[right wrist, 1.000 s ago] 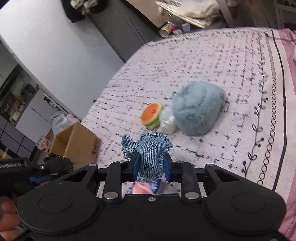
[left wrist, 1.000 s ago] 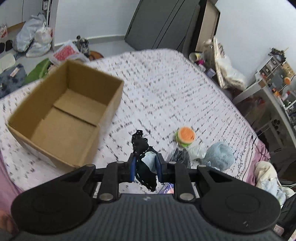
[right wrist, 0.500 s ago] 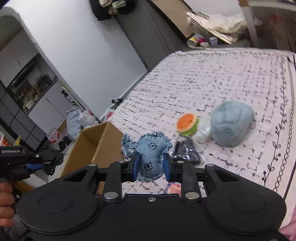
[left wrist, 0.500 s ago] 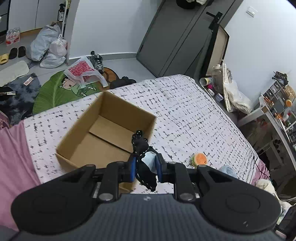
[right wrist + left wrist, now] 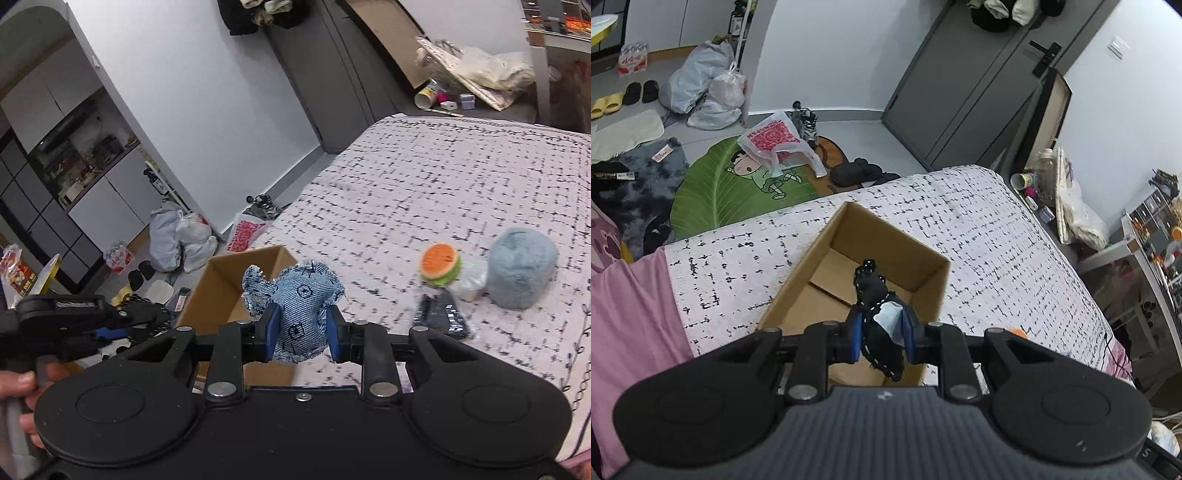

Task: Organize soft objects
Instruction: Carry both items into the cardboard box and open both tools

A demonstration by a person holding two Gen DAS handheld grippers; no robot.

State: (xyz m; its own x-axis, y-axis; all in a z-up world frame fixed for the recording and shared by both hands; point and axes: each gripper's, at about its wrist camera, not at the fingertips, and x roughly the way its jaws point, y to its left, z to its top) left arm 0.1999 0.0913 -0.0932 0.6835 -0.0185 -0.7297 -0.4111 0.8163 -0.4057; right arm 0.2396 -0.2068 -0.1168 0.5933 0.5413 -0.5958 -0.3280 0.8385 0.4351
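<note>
My left gripper is shut on a black soft toy with white stitching and holds it above the open cardboard box on the bed. My right gripper is shut on a blue denim soft toy, held in the air beside the same box. The left gripper and the hand holding it show at the left of the right wrist view. On the bed lie an orange and green burger plush, a fuzzy blue plush, a white soft item and a black packet.
The bed has a white black-patterned cover over a pink sheet. The floor beyond holds bags, shoes and a green leaf mat. A grey door stands behind.
Both grippers have swung left toward the box with their toys. The left gripper now hangs over the box's inside; the plush pile has slid to the right.
</note>
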